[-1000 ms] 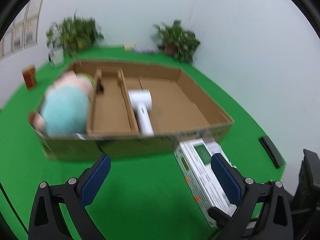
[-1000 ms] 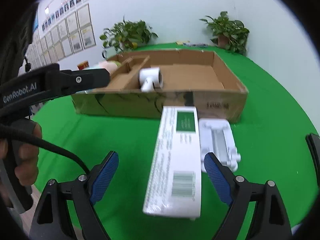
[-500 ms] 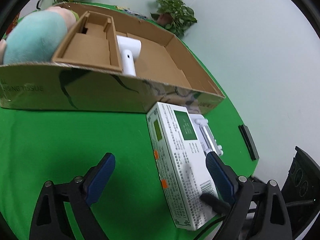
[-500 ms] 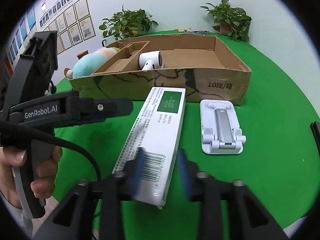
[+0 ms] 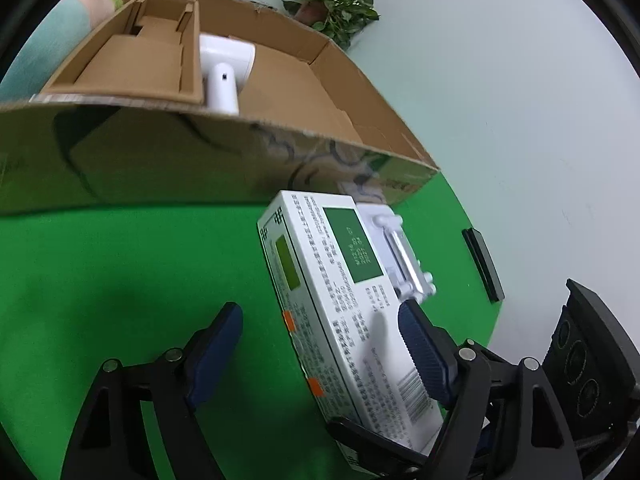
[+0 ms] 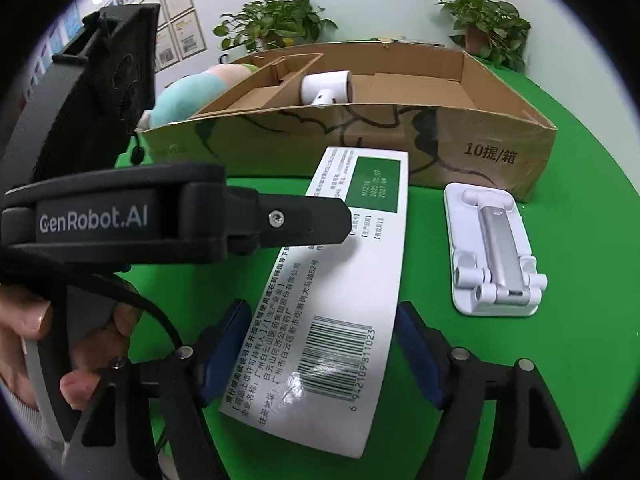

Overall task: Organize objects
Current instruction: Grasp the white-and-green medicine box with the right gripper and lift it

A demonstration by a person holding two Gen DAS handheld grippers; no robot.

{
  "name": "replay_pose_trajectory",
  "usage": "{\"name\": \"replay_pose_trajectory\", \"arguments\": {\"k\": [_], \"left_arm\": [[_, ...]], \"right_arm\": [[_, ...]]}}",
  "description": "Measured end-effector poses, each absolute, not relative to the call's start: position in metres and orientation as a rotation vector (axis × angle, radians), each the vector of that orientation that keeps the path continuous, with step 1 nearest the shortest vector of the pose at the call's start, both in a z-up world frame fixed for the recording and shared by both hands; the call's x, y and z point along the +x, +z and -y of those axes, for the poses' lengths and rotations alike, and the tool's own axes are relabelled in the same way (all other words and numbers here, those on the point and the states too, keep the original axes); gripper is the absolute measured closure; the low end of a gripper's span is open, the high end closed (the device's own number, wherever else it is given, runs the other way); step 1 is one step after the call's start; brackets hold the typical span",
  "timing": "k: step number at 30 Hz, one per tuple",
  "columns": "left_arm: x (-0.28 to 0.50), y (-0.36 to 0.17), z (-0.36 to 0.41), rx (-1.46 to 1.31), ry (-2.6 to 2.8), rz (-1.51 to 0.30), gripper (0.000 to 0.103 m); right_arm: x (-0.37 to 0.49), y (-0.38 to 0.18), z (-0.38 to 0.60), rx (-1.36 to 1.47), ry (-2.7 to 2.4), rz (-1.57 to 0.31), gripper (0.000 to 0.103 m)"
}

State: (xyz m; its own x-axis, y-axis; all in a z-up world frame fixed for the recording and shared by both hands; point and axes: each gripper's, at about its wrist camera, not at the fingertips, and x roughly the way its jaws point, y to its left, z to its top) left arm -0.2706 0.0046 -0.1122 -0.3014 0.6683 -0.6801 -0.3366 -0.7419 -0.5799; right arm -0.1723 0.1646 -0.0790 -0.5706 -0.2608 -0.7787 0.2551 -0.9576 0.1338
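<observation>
The long white box lies flat on the green table, just in front of the big cardboard box. Beside it is a small white stand. The right gripper has a blue pad on each long side of the white box at the barcode end. The pads look to touch or almost touch its sides, but I cannot tell if they squeeze yet. The left gripper is closing. Its right pad sits over the top of the white box and its left pad is over bare table, so it holds nothing. The white box looks like thin card, so it is likely light and a bit bendy. A hard squeeze may dent it. It is long, so held at one end it may tip down. A hold on the long sides nearer the middle looks safer. Its shiny skin may slip a little.
</observation>
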Motion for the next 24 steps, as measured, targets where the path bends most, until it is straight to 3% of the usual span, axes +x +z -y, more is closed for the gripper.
{"name": "replay_pose_trajectory", "arguments": {"k": [4,7,12,14,15,17,20,24], "left_arm": [[-0.258,-0.117,-0.004,-1.288,2.056,0.494,0.025],[-0.256,-0.116,-0.007,-1.289,2.053,0.533,0.025],[-0.260,-0.117,-0.008,-1.299,2.049,0.555,0.028],[-0.259,-0.118,-0.006,-1.305,2.053,0.549,0.031],[-0.258,-0.119,-0.003,-1.304,2.052,0.548,0.031],[-0.256,-0.120,-0.002,-1.300,2.055,0.548,0.031],[-0.254,-0.120,-0.004,-1.298,2.062,0.543,0.031],[-0.252,-0.118,-0.001,-1.311,2.095,0.539,0.048]], "right_arm": [[-0.158,-0.075,-0.167,1.281,-2.510,0.057,0.030],[-0.160,-0.076,-0.157,1.282,-2.492,0.017,0.024],[-0.166,-0.074,-0.150,1.254,-2.524,-0.020,0.024],[-0.166,-0.075,-0.149,1.247,-2.538,-0.039,0.025],[-0.167,-0.075,-0.149,1.250,-2.536,-0.042,0.033],[-0.165,-0.075,-0.151,1.244,-2.528,-0.023,0.035],[-0.166,-0.076,-0.162,1.246,-2.484,0.138,0.035],[-0.167,-0.077,-0.168,1.243,-2.433,0.247,0.035]]}}
